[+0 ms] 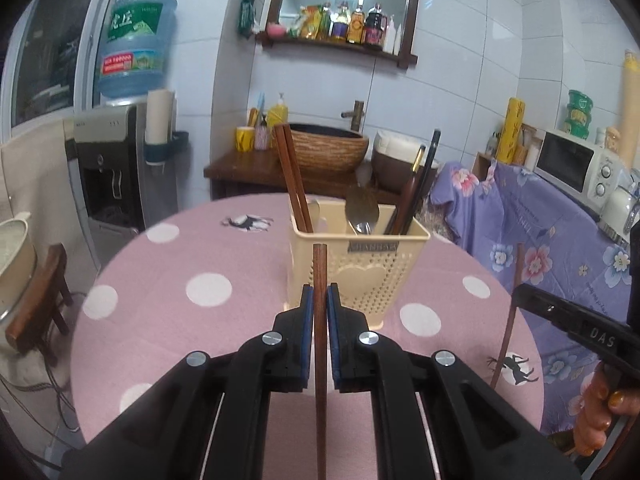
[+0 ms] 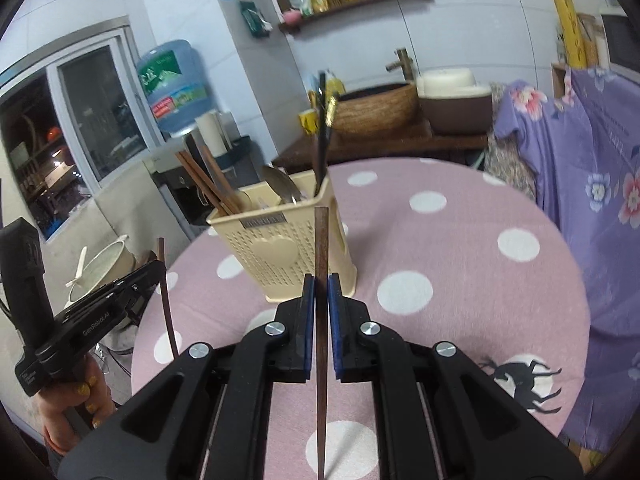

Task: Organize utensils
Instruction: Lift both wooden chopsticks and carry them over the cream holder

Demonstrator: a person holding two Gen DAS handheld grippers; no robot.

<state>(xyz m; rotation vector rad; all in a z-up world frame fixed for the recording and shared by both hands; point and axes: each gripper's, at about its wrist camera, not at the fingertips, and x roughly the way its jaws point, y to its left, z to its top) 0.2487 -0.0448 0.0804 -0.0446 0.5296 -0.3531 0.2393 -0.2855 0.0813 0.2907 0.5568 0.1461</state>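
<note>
Over pink table (image 1: pixel 168 280), both grippers' fingers (image 1: pixel 307 320) upright

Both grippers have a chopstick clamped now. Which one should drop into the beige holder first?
Probably the left. The left gripper faces the utensil holder head-on, its chopstick upright just before the front wall. The right gripper, with its chopstick, sees the holder off to its left.
</note>
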